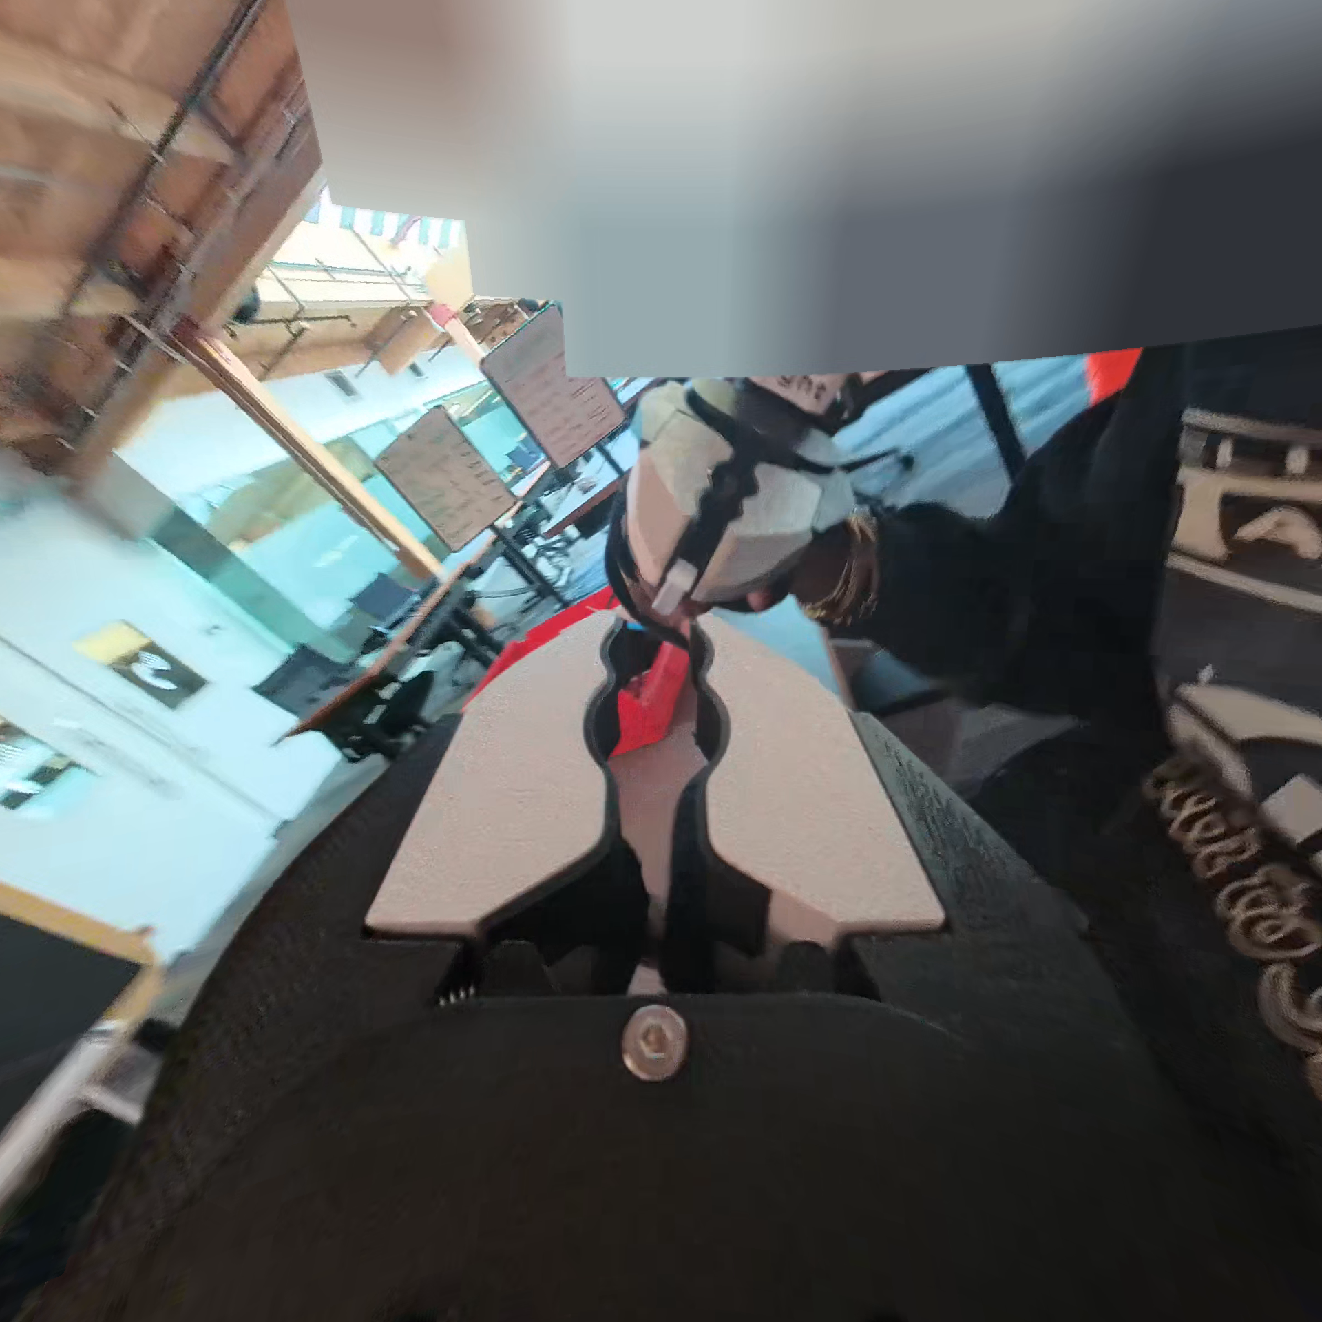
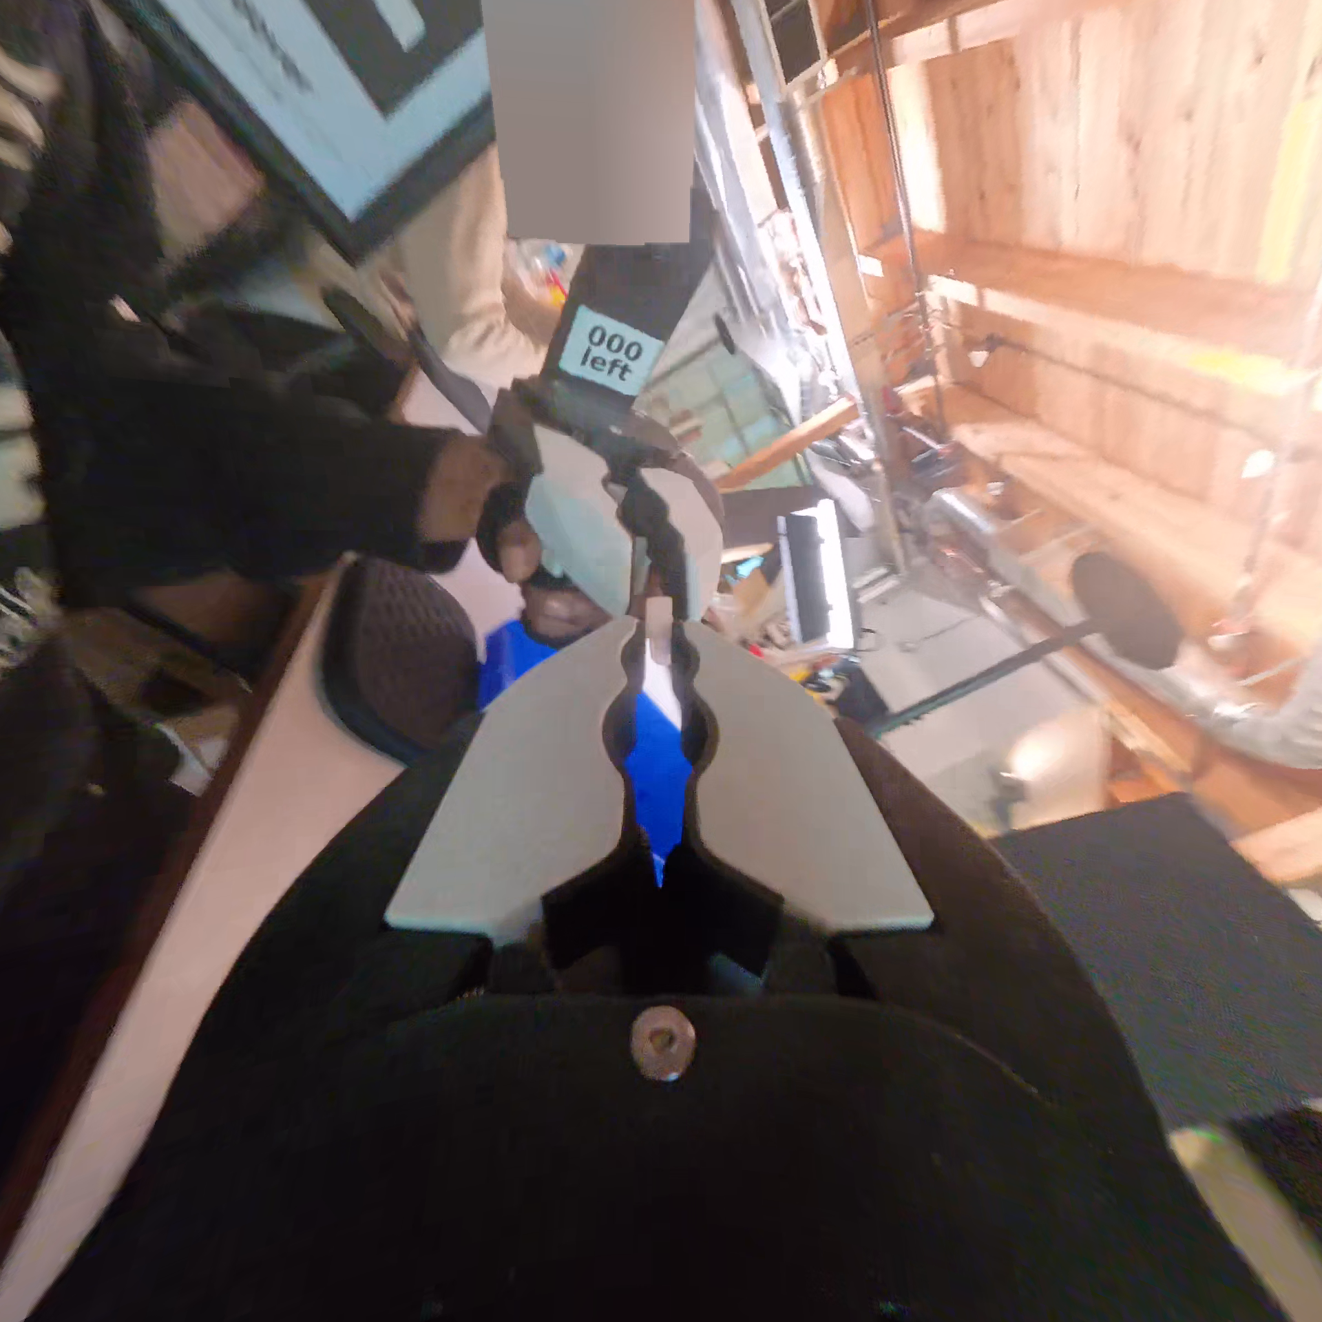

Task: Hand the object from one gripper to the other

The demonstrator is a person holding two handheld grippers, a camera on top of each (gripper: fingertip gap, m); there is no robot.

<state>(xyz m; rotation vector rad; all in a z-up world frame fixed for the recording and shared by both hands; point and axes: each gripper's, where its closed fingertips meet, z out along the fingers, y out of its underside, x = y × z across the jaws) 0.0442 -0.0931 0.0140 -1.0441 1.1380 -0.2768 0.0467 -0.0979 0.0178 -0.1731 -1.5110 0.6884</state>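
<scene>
1. OK, left side first: your left gripper [image 1: 654, 626] has its jaws nearly together, with only a thin wavy gap. The bar's free end sits right at its tips. I can't tell whether the pads actually bite it or just touch.
2. Middle: the object is a small pale flat bar [image 1: 676, 588], up in the air and bridging the two grippers tip to tip. It looks light, rigid and smooth-faced, so expect it to pivot or slide in a shallow pinch rather than bend. Fragility is probably not a concern.
3. Right side: your right gripper [image 2: 654, 626] is pinching the bar between its fingertips. Most of the bar's length runs back between the pads, and only a short stub sticks out forward.
4. Grip advice: clamp the flat faces, not the thin edges. The stub is short, so get the left pads as deep onto it as the right tips allow. Confirm a firm squeeze before the right lets go.
</scene>
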